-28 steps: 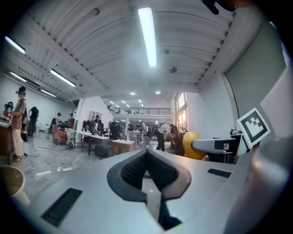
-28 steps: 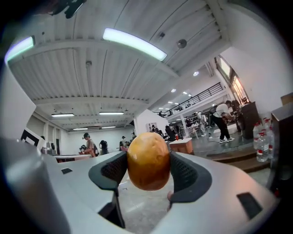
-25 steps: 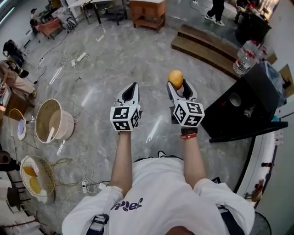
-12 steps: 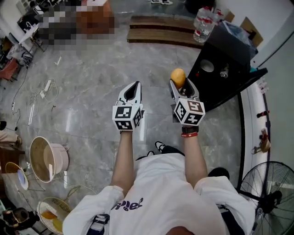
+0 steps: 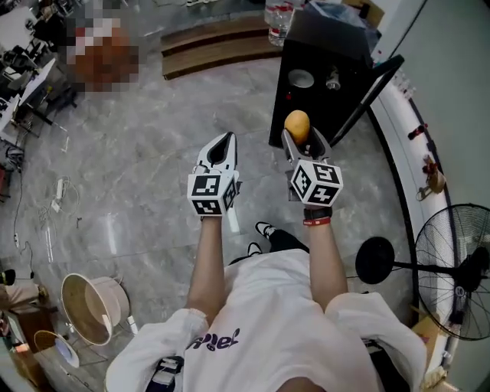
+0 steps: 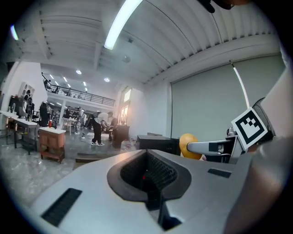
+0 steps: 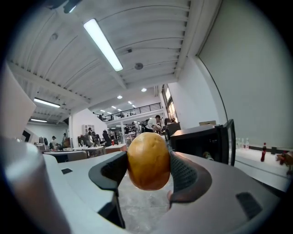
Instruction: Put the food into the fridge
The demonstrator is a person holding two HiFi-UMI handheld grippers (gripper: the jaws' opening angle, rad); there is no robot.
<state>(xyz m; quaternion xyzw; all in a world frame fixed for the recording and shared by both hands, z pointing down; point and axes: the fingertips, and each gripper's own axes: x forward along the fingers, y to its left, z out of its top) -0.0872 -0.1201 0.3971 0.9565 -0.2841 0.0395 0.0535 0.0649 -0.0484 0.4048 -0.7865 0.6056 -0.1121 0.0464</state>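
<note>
A round yellow-orange piece of food sits between the pads of my right gripper, which is shut on it and held about level. Just beyond it stands the small black fridge, its door swung open to the right. A pale round thing and a small item lie inside. My left gripper hangs beside the right one, shut and empty. The left gripper view also shows the food and the fridge.
Water bottles stand on top of the fridge. A standing fan with a round black base is at the right, by a white curved ledge. Wooden steps lie at the back and a bucket at the lower left.
The person has turned right, and both grippers swung with them. The fridge has come from the far right to just ahead of the right gripper. The hold on the food is unchanged.
</note>
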